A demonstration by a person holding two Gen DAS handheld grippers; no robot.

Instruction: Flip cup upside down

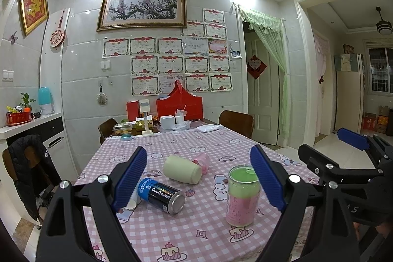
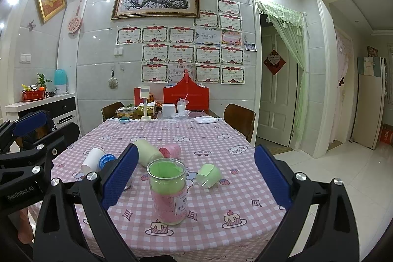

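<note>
right gripper (image 2: 194,178): spread wide, empty | cup (image 2: 168,190): upright just ahead between its fingers | advice: close at mid-wall, lift, rotate slowly | left gripper (image 1: 199,178): also spread.

The counter (image 2: 221,139) is covered in pink and white checks. The upright cup (image 2: 167,190) is coloured green above and pink below. The can (image 1: 161,195) is printed blue and black.

A table under a pink-and-white checked cartoon-print tablecloth (image 2: 221,188) carries an upright clear cup of green and pink towels (image 2: 168,190), a toppled cream cup (image 1: 182,169), pink cup (image 2: 170,151), green cup (image 2: 208,175), white paper cup (image 2: 92,160) and a blue-black CoolTowel can (image 1: 162,195).
</note>
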